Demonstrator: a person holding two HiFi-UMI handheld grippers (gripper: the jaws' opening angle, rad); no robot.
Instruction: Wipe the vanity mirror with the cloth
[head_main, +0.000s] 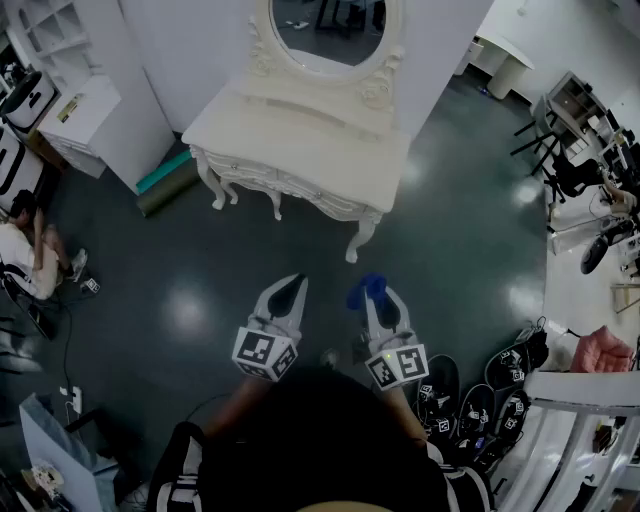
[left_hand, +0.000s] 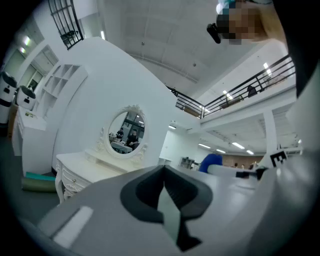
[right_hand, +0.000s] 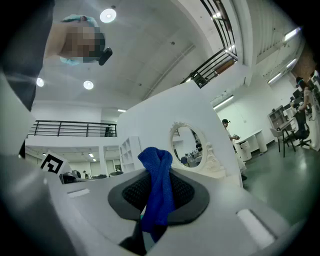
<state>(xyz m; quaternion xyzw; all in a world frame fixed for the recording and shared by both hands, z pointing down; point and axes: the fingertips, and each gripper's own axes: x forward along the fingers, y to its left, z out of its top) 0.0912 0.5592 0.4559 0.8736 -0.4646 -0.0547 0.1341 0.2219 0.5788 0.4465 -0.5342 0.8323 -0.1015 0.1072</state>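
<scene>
The white vanity table (head_main: 300, 135) stands ahead on the dark floor, its oval mirror (head_main: 327, 25) in a carved frame at the back. Both grippers hover over the floor well short of it. My right gripper (head_main: 372, 293) is shut on a blue cloth (head_main: 368, 289); in the right gripper view the cloth (right_hand: 157, 187) hangs bunched between the dark pads, with the mirror (right_hand: 186, 145) beyond. My left gripper (head_main: 293, 287) is shut with nothing in it, its jaws meeting at the tip (left_hand: 163, 170). The left gripper view shows the mirror (left_hand: 126, 132) far off to the left.
A person (head_main: 25, 250) sits on the floor at the far left near white shelving (head_main: 60, 80). A rolled green mat (head_main: 165, 180) lies left of the vanity. Black chairs (head_main: 560, 170) and desks are at the right, and spare grippers (head_main: 480, 400) lie at the lower right.
</scene>
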